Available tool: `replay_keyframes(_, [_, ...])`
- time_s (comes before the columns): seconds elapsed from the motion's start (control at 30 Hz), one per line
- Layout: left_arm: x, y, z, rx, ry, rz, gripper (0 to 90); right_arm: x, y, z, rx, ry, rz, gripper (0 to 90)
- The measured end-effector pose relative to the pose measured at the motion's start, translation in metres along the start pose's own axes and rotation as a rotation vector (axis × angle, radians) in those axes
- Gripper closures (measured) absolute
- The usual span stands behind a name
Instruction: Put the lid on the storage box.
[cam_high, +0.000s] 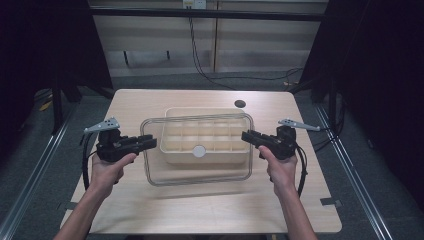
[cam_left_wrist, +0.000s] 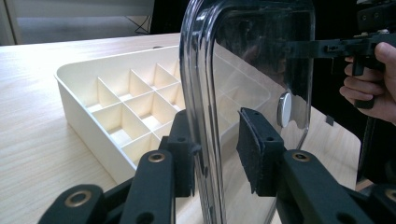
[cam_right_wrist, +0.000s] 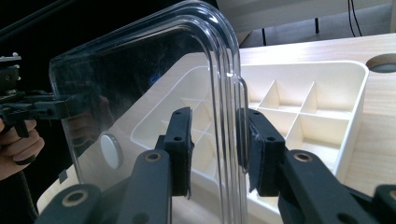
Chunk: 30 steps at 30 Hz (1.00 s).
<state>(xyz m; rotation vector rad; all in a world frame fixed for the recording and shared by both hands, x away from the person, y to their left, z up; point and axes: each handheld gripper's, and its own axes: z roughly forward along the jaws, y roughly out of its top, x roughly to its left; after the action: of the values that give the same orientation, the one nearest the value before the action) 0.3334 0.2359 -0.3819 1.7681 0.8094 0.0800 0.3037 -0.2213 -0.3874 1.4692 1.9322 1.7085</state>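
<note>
- High view: a cream divided tray (cam_high: 172, 152) sits at the middle of the pale wood counter (cam_high: 210, 205), with a dark round hole (cam_high: 240, 103) in the counter at about 1 o'clock from it. A clear lid (cam_high: 200, 175) with a white round knob (cam_high: 199, 151) is held over the tray, shifted toward 6 o'clock so its near edge overhangs the counter. The left gripper (cam_high: 150, 144) meets the lid's edge at 9 o'clock, the right gripper (cam_high: 248, 136) at 3 o'clock. A hand grips each tool from 6 o'clock.
- Left gripper view: the lid (cam_left_wrist: 261, 51) stands edge-on between the fingers (cam_left_wrist: 254, 149). The rim lies against one pad, while the other stands slightly off it, so whether they are clenched on the lid I cannot tell. The tray (cam_left_wrist: 88, 121) lies at 10 o'clock.
- Right gripper view: the fingers (cam_right_wrist: 180, 149) bracket the lid's rim (cam_right_wrist: 229, 116), the pads at or just off it; again I cannot tell. The tray (cam_right_wrist: 345, 140) lies at 2 o'clock.
</note>
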Motion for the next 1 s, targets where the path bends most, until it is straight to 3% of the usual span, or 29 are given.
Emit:
replay_keyframes(0.4, [0.006, 0.024, 0.002, -0.005, 0.026, 0.037, 67.2, -0.007, 0.02, 0.012, -0.024, 0.017, 0.003, 66.0])
replay_keyframes(0.67, [0.001, 0.042, 0.01, -0.018, 0.044, 0.058, 66.7, -0.011, 0.035, 0.009, -0.043, -0.008, 0.004, 64.9])
replay_keyframes(1.0, [0.005, 0.059, 0.02, -0.018, 0.042, 0.061, 65.9, -0.012, 0.051, 0.007, -0.068, -0.04, -0.005, 63.6])
